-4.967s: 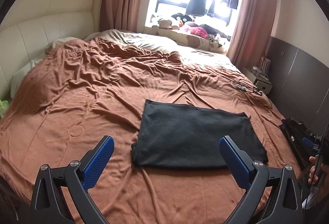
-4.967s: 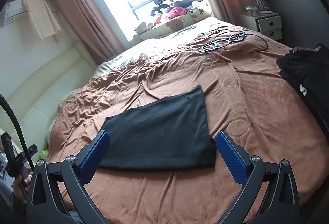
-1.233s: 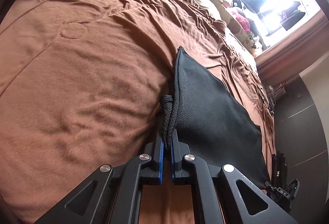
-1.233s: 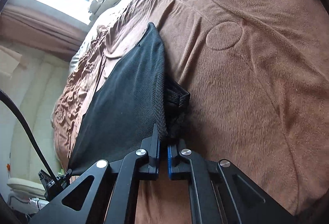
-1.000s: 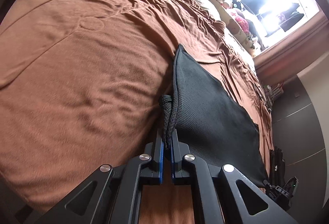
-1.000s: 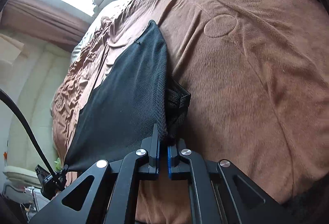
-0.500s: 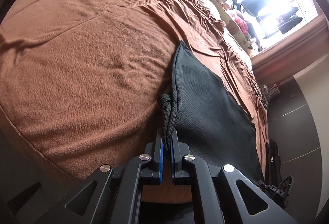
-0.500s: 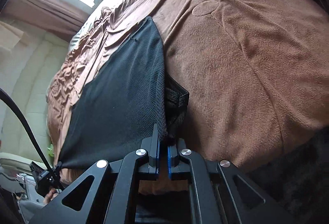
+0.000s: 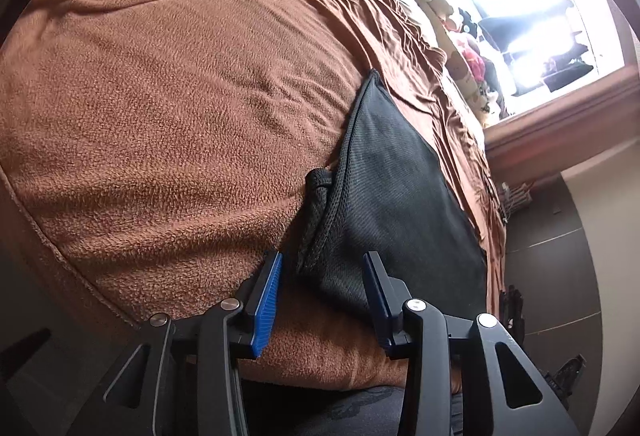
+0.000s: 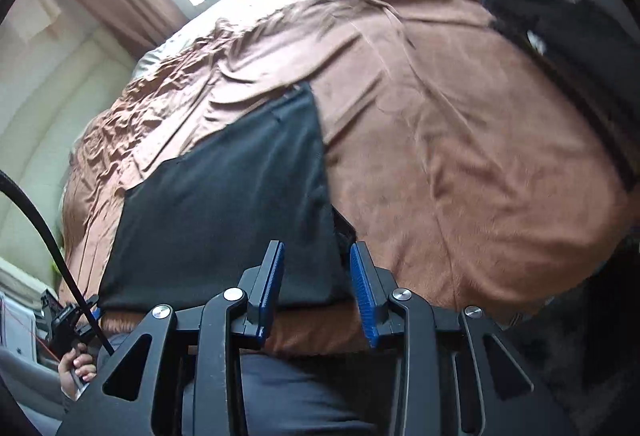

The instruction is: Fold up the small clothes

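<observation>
A black mesh garment (image 9: 392,195) lies folded flat on the brown blanket (image 9: 180,115), close to the bed's near edge. My left gripper (image 9: 323,256) is opening over the garment's near left corner. The bunched corner lies loose between the blue pads (image 9: 267,300), which do not press on it. In the right wrist view, which is blurred, the garment (image 10: 240,195) lies the same way. My right gripper (image 10: 317,247) is opening above its near right corner, and nothing is pinched between its jaws.
The blanket's near edge (image 9: 80,276) drops off just below the grippers. A pile of black clothes (image 10: 568,35) lies at the bed's right side. Stuffed toys (image 9: 468,55) line the bright window. A person's hand (image 10: 76,360) holds the other gripper at lower left.
Both grippers were shut on the garment's near corners and now stand apart, with the corners let go. The garment has come closer to the bed's near edge. The right gripper has lifted and rolled.
</observation>
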`<state>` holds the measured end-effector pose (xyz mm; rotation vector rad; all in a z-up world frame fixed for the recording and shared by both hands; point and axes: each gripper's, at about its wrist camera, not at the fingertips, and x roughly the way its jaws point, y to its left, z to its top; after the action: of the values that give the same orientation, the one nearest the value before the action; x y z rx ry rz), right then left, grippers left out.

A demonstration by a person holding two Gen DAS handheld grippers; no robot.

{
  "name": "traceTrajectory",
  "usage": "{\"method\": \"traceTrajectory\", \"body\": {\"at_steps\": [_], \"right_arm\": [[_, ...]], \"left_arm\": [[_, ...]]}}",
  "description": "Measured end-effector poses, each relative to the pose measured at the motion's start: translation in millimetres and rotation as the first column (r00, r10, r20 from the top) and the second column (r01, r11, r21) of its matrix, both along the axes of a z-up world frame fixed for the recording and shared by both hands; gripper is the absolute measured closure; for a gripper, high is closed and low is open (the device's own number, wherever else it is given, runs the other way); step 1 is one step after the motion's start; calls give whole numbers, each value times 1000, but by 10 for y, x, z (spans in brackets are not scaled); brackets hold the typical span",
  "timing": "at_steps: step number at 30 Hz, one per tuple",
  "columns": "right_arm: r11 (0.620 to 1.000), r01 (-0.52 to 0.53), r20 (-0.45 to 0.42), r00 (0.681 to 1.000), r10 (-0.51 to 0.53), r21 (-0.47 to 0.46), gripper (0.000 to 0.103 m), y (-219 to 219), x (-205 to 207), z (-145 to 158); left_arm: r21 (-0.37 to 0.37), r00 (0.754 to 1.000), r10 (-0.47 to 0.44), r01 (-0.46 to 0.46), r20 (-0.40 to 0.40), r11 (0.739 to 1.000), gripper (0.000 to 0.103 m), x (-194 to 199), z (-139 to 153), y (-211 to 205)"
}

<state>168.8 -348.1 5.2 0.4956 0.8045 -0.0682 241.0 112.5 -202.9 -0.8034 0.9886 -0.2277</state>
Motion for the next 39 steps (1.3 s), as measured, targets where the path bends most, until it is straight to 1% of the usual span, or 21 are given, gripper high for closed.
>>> {"method": "traceTrajectory", "body": {"at_steps": [2,4,6,8,9,11,13,15,18,21,24,27,29,31,32,34,36,39], "right_arm": [[999,-34,14,999,35,-25,71,152,2,107],[997,-69,24,997,70,-38,71,301,22,154],[993,-110,23,994,111,-34,71,463,120,148],[989,-146,16,989,147,-24,71,589,219,128],[986,-166,14,986,167,-21,71,683,268,112],[979,-204,10,979,204,-22,71,828,360,83],[971,-240,0,971,240,-20,71,994,471,31],[962,-272,-16,962,272,-19,71,1157,597,-29],[948,-319,-40,947,318,-17,71,1386,837,-135],[933,-360,-72,931,358,-25,74,1612,1095,-271],[922,-386,-100,919,381,-34,77,1738,1447,-408],[911,-409,-131,907,400,-45,81,1894,1715,-495],[905,-421,-147,900,409,-57,81,1981,1881,-548],[899,-433,-162,894,418,-71,83,2050,2044,-601],[896,-437,-171,891,420,-79,86,2081,2119,-631],[894,-438,-185,890,417,-96,87,2145,2233,-680],[896,-431,-198,893,405,-111,92,2205,2397,-742],[900,-416,-205,899,386,-128,95,2233,2597,-800]], "left_arm": [[-13,1000,9,-9,1,1000,61,9,-3,-6],[-11,1000,11,-11,1,1000,61,39,-1,-27],[-14,1000,17,-17,-4,1000,64,58,-8,-29],[-10,1000,14,-14,-11,1000,77,76,-22,-31],[-7,1000,11,-11,-13,1000,79,82,-28,-33],[0,1000,-9,9,-7,1000,90,88,-27,-56],[24,1000,-22,23,-9,999,95,92,-12,-63],[-5,1000,-17,17,0,1000,96,82,0,-27],[-10,1000,-15,16,4,1000,97,77,9,-22],[-39,1000,3,-3,-5,999,97,77,-29,-2],[-55,1000,14,-14,-6,998,97,50,-45,34],[-62,1000,17,-17,2,998,97,30,-30,46],[-72,1000,23,-23,6,997,97,11,-22,58],[-62,1000,28,-27,14,998,97,-13,-6,64],[-60,999,31,-30,16,998,97,-24,2,65],[-65,999,38,-37,20,997,97,-43,9,70],[-72,999,49,-47,20,996,97,-82,3,94],[-87,998,62,-61,12,994,97,-113,-21,111]]}}
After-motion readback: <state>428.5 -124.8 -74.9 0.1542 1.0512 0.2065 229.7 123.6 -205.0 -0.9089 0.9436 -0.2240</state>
